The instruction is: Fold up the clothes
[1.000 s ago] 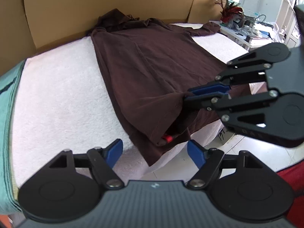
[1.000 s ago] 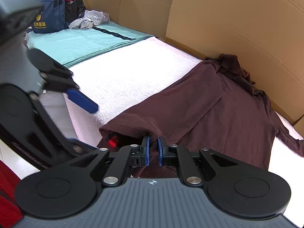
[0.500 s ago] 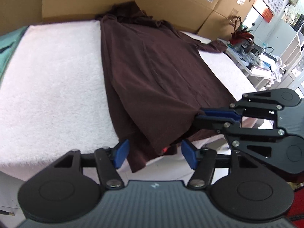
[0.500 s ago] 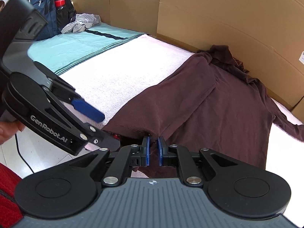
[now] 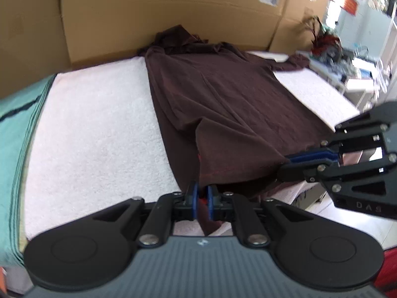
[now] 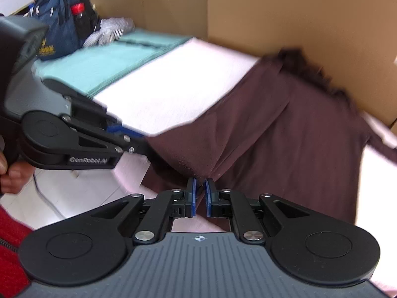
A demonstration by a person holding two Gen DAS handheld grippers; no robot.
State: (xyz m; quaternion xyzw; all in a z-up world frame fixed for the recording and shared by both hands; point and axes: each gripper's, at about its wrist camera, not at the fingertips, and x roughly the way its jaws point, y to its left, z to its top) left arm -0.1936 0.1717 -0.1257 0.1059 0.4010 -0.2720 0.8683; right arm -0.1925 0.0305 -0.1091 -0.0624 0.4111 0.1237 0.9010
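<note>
At lower centre both grippers, left and right, have jaws clamped on the shirt hem, its length running toward upper centre

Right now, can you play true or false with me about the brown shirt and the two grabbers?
1. The left gripper is shut on the hem of the brown shirt. True.
2. The right gripper is wide open and holds nothing. False: its jaws are pinched on the shirt's hem too.
3. The shirt lies on a white towel. True.
4. The shirt is already folded into a small square. False: it is spread out long, its collar near the cardboard wall.
5. A blue backpack sits on the shirt. False: it stands far off, beyond the green cloth.
</note>
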